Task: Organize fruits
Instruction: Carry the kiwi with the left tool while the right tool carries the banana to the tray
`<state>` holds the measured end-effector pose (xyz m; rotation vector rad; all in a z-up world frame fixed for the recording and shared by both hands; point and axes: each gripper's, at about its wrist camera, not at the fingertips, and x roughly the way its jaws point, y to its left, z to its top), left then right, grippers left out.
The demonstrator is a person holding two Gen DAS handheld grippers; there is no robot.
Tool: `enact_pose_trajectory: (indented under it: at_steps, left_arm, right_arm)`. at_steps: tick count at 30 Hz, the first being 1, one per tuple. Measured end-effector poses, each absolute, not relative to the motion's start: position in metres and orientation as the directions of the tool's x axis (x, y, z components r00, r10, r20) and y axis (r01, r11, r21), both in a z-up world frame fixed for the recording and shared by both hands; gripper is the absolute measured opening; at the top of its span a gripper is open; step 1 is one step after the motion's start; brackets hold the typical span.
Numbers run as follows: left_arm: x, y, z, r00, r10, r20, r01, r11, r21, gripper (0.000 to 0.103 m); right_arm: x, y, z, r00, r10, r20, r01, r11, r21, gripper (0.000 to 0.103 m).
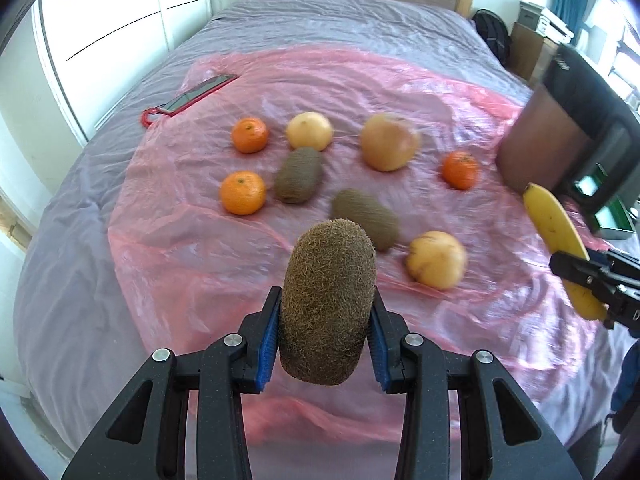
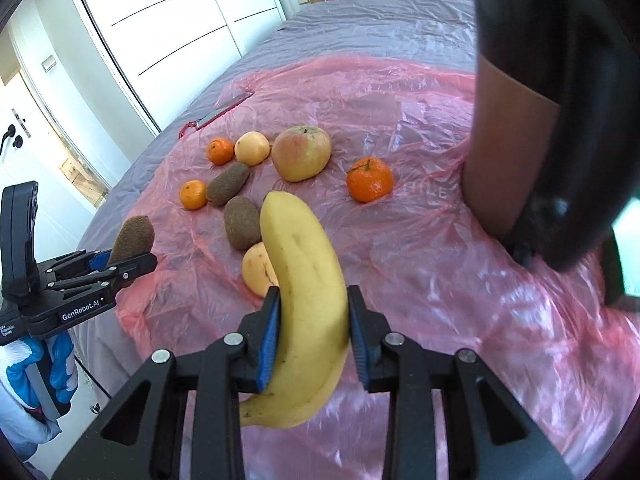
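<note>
You had spread a pink plastic sheet [image 1: 240, 264] over the grey bed [image 1: 64, 280], with the loose fruit lying on it. Your left gripper [image 1: 326, 338] pointed steeply down, above the sheet, its blue pads pinching a kiwi [image 1: 328, 300] upright by its sides. Your right gripper [image 2: 312, 338] sat just as steeply tilted, pressed on a banana [image 2: 308, 304] across its middle, stem end towards you. Your gloved left hand [image 2: 36, 364] gripped its handle from below. On the sheet lay a large apple [image 2: 302, 154], two smaller yellowish fruits [image 1: 310, 131] [image 1: 437, 259], two more kiwis [image 1: 299, 175] [image 1: 366, 218], three mandarins [image 1: 249, 135] [image 1: 243, 193] [image 1: 461, 169], and a phone [image 1: 198, 94] at the far edge.
</note>
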<state>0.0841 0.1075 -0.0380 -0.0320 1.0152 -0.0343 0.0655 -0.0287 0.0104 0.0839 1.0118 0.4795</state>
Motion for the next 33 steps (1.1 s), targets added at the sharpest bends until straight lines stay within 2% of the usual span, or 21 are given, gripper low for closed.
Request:
enact_pose_trajectory:
  at_steps: [19, 33]
  left_arm:
    - [0.043, -0.040, 0.009, 0.523, -0.190, -0.831, 0.269, 0.962, -0.051, 0.034]
    - [0.060, -0.178, 0.019, 0.459, -0.294, -0.838, 0.476, 0.878, -0.047, 0.034]
  right_arm:
    - [-0.011, -0.151, 0.035, 0.542, 0.355, -0.762, -0.175, 0.934, 0.311, 0.000]
    - [-0.004, -0.283, 0.039, 0.629, 0.231, -0.743, -0.013, 0.958, 0.287, 0.000]
